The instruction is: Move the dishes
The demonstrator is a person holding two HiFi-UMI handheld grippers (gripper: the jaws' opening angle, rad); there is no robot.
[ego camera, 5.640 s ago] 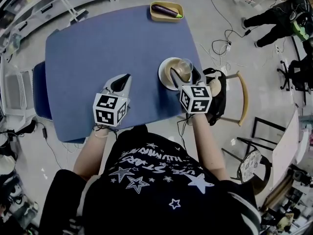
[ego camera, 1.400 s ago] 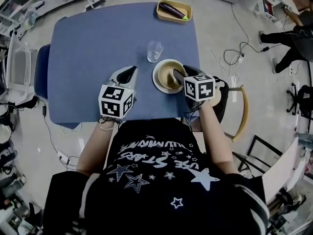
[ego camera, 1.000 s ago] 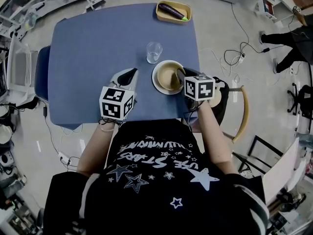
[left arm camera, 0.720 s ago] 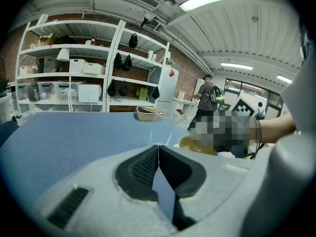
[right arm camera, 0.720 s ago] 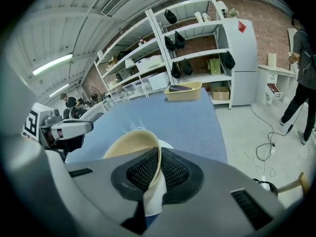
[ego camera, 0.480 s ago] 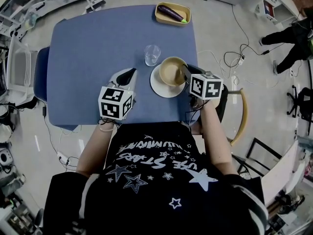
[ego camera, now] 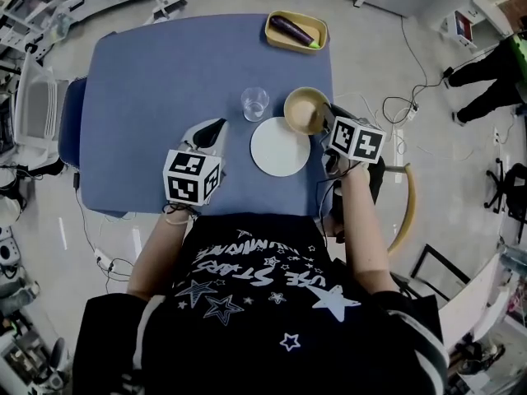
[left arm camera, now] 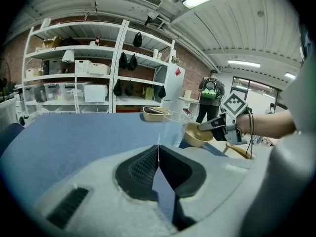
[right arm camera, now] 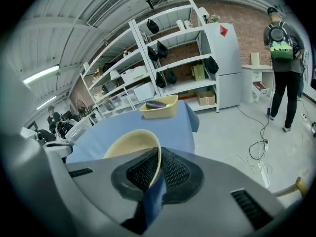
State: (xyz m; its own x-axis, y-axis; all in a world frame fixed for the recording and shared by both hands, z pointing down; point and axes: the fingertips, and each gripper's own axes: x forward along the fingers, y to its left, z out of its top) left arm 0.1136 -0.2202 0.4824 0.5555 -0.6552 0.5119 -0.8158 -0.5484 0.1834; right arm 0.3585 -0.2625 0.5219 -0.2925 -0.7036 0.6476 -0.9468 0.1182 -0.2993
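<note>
Right gripper (ego camera: 326, 120) has its jaws clamped tight on the rim of the tan bowl (ego camera: 304, 110); you can see the rim pinched between the pads in the right gripper view. In the head view the bowl is right of centre, near the right edge of the blue table (ego camera: 156, 72), just up and right of the white plate (ego camera: 280, 146) and not on it. The clear glass (ego camera: 254, 103) stands just left of the bowl, upper left of the plate. Left gripper (ego camera: 216, 128) is left of the plate, jaws closed together with nothing in them. A yellow tray (ego camera: 322, 27) with an eggplant (ego camera: 293, 30) is at the table's top right corner.
</note>
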